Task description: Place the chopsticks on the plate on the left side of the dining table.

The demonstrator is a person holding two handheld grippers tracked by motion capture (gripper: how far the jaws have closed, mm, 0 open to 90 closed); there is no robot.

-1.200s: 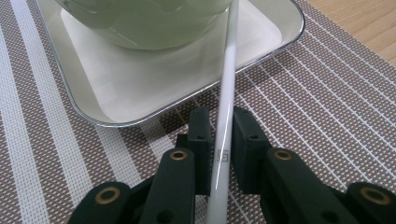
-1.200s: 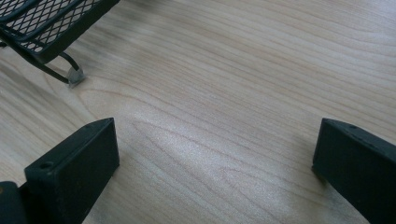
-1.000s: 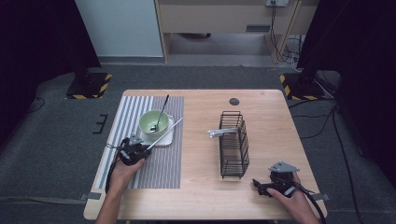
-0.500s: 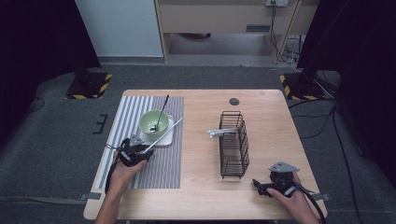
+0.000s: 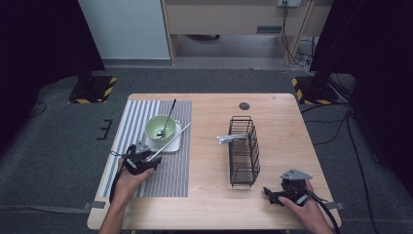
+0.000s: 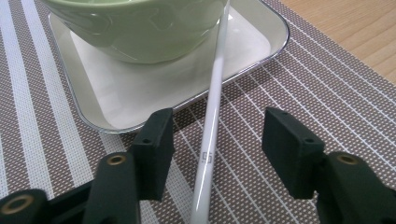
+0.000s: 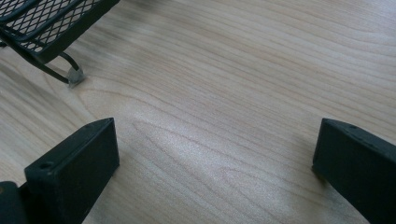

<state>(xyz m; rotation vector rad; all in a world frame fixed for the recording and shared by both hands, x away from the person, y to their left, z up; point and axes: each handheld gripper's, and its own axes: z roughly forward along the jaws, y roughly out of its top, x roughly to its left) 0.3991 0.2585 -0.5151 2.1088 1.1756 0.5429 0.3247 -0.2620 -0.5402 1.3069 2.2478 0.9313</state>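
A thin white stick (image 6: pixel 212 126) lies on the striped mat (image 6: pixel 289 84), its far part leaning over the rim of a white tray (image 6: pixel 140 88) and against a green bowl (image 6: pixel 135 28). My left gripper (image 6: pixel 217 140) is open around the stick's near end. Its jaws have just been opening, and neither pad touches the stick. In the high view the left gripper (image 5: pixel 154 160) sits below the bowl (image 5: pixel 157 130), which holds a black-handled spoon (image 5: pixel 168 117). My right gripper (image 7: pixel 215 154) stands open over bare wood at the table's front right (image 5: pixel 271 194).
A black wire basket (image 5: pixel 243 151) stands in the middle right of the table, with silver utensils (image 5: pixel 231 139) poking out of its left side. Its foot and mesh (image 7: pixel 42 23) are close to the right gripper. A small dark disc (image 5: pixel 244 106) lies near the far edge.
Little differs in the high view. The left hand has barely shifted by the stick's near end. The stick, bowl, basket and right hand keep their places.
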